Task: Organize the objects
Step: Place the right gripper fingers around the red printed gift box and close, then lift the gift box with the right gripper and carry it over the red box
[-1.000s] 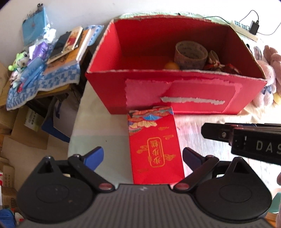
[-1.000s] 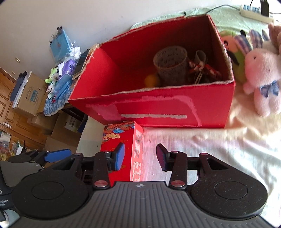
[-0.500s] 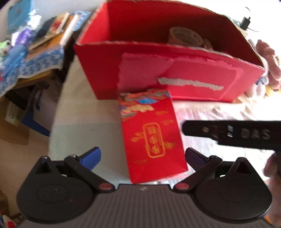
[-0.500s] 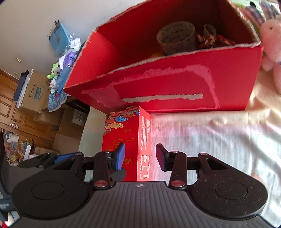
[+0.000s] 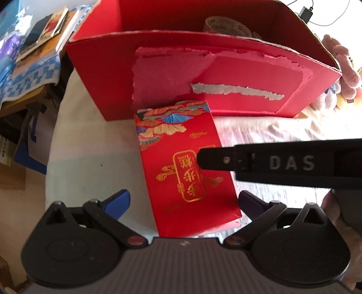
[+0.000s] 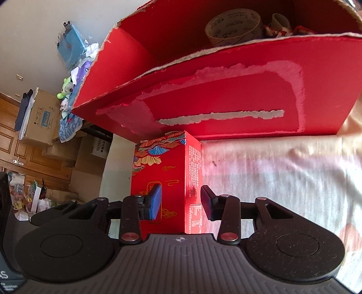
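My right gripper (image 6: 181, 202) has moved in over the small box (image 6: 167, 181), fingers apart around its edge. Left gripper (image 5: 183, 201) wide apart. Next, squeeze.

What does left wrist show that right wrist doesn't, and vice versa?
Left wrist only: the gift box's whole top face with the gold label, the right gripper's finger crossing over it, books on a side table, a charger, a pink plush.

Right wrist only: the gift box's printed side panel, the right gripper open astride its top edge, cardboard boxes and a wooden door.

Both: the big red box, the tape roll inside it, the pale cloth. The left gripper is open.
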Demonstrator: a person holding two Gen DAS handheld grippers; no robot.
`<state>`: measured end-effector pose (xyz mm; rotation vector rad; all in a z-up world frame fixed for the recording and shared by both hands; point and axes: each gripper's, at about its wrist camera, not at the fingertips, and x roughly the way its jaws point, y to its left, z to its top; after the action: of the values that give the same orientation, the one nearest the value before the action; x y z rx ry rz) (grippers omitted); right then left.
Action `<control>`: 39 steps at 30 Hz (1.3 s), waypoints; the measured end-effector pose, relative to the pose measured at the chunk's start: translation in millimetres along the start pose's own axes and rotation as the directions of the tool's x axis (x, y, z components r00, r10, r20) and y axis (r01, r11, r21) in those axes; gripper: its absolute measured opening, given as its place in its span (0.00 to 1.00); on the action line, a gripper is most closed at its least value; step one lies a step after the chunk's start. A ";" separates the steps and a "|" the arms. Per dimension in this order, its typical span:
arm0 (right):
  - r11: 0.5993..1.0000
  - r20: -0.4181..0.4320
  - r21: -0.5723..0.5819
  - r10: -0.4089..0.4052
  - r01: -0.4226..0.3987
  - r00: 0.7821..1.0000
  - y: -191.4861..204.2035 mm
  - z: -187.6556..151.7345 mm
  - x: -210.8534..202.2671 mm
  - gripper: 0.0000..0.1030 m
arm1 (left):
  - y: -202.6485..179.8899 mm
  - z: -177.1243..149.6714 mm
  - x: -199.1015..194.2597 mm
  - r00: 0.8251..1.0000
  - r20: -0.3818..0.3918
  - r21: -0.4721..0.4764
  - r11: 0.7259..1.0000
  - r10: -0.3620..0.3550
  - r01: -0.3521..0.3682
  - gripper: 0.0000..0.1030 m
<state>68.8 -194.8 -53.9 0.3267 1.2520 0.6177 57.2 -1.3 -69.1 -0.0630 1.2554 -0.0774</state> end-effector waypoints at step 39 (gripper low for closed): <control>0.998 -0.020 0.047 0.031 -0.030 0.999 -29.9 -11.9 -20.7 0.38 | -38.9 -1.5 -8.5 0.998 -0.039 0.094 0.994 -0.046 0.050 0.83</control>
<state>61.4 -232.2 -57.7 0.3798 1.2845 0.6204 52.2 -39.3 -58.0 -0.0094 1.2855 -0.1808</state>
